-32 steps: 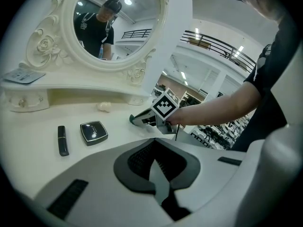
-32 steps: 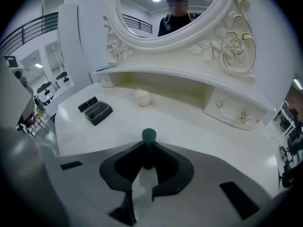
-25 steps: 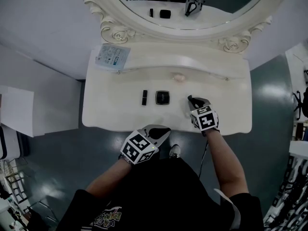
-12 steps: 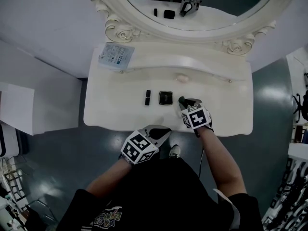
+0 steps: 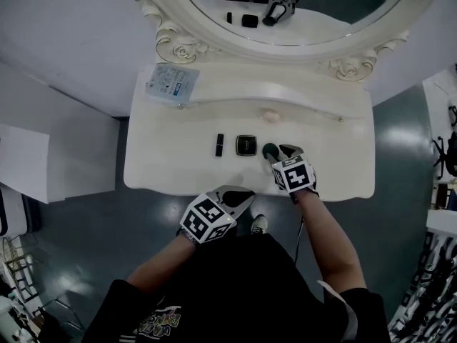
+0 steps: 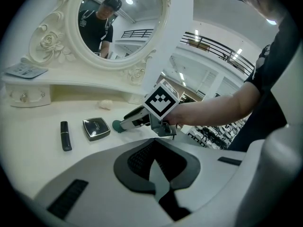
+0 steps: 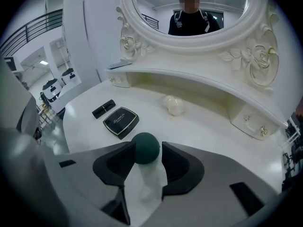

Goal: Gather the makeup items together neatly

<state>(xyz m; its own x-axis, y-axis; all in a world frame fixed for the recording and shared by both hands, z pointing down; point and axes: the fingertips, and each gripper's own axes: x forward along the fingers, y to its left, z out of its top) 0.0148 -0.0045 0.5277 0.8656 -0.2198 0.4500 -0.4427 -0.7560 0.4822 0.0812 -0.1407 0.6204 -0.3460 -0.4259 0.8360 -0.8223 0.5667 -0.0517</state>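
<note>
Meanwhile, left tool (image 5: 241, 194) closed, off dresser's (image 5: 164, 171) edge.

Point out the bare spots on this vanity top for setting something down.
Bare: the left end, between the lipstick and the left edge of the tabletop; the right end, beyond the pink puff and green sponge. Crowded: the middle row, lipstick, compact and sponge close together.
</note>
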